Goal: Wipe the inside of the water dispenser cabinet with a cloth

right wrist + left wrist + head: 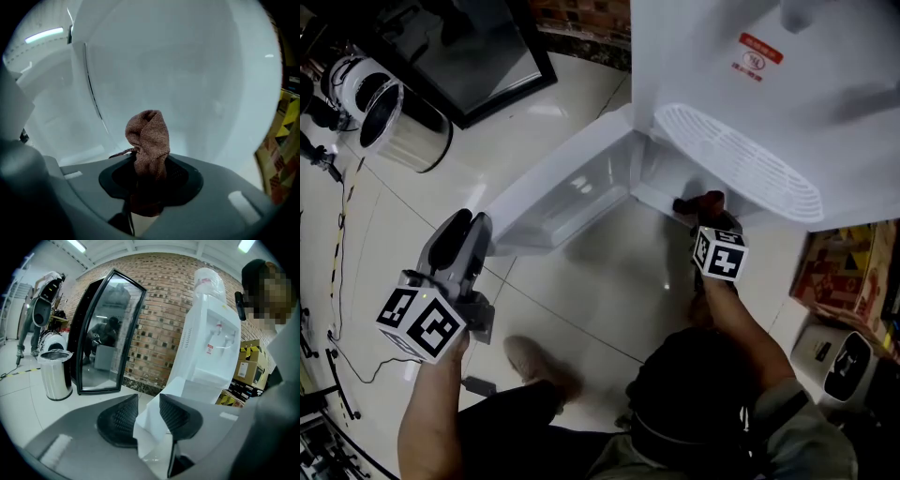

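Where the cloth sits: the brown cloth [149, 136] is bunched upright and clamped between the jaws of your right gripper [150, 174]. In the head view it is at about 2 o'clock, at the mouth of the cabinet [649, 173].
Cabinet: its white inner wall [187, 79] fills the right gripper view. I cannot tell whether the cloth touches it.
Door: the cabinet door [553, 202] swings out toward 8 o'clock. Your left gripper [467, 246] is closed on its free edge and holds it open.
Step, as I judge it: the wipe is about to begin or only just under way.
Risk, cloth: only a small tuft stands proud of the jaws. Press in too steeply and you scrape the plastic with the jaws instead of wiping.
Risk, door: slacken your left grip and the door may swing onto your right arm.
Risk, bin: the metal bin [412, 141] at 10 o'clock is well apart, so no concern.
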The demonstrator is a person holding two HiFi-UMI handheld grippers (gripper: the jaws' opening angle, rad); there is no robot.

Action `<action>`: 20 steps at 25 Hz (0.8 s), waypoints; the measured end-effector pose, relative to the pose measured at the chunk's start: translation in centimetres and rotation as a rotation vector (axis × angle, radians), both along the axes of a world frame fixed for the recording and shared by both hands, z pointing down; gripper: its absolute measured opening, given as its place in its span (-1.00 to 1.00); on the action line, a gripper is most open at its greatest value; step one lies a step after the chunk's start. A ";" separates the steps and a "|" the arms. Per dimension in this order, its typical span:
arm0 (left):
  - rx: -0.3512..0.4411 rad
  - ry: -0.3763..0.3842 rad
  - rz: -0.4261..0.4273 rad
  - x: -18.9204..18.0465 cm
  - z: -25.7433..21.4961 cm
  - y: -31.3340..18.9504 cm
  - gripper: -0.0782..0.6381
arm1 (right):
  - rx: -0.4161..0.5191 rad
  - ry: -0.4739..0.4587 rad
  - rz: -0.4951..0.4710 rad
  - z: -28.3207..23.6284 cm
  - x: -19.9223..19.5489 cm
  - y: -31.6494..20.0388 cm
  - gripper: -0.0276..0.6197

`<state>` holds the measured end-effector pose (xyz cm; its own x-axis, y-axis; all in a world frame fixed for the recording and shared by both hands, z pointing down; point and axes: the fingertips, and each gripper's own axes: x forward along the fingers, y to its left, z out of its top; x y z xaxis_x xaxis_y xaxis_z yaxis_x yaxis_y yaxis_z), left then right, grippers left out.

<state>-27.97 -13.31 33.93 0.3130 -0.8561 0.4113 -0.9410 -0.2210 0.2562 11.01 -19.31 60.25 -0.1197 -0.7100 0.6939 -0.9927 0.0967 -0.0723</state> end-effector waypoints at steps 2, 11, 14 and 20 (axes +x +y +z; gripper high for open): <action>0.000 0.003 -0.003 0.0 0.0 0.0 -0.45 | 0.098 -0.075 -0.032 -3.0 -2.7 -2.8 -0.47; 0.002 0.017 0.001 0.0 -0.1 0.2 -0.45 | 0.052 -0.086 -0.025 0.6 -9.1 -8.7 -0.51; 0.005 0.026 0.006 0.1 -0.1 0.4 -0.45 | -0.034 -0.042 -0.015 3.7 -8.6 -8.7 -0.48; 0.004 0.032 0.011 0.0 0.1 0.4 -0.45 | -0.057 0.005 0.086 4.5 -5.7 -8.2 -0.47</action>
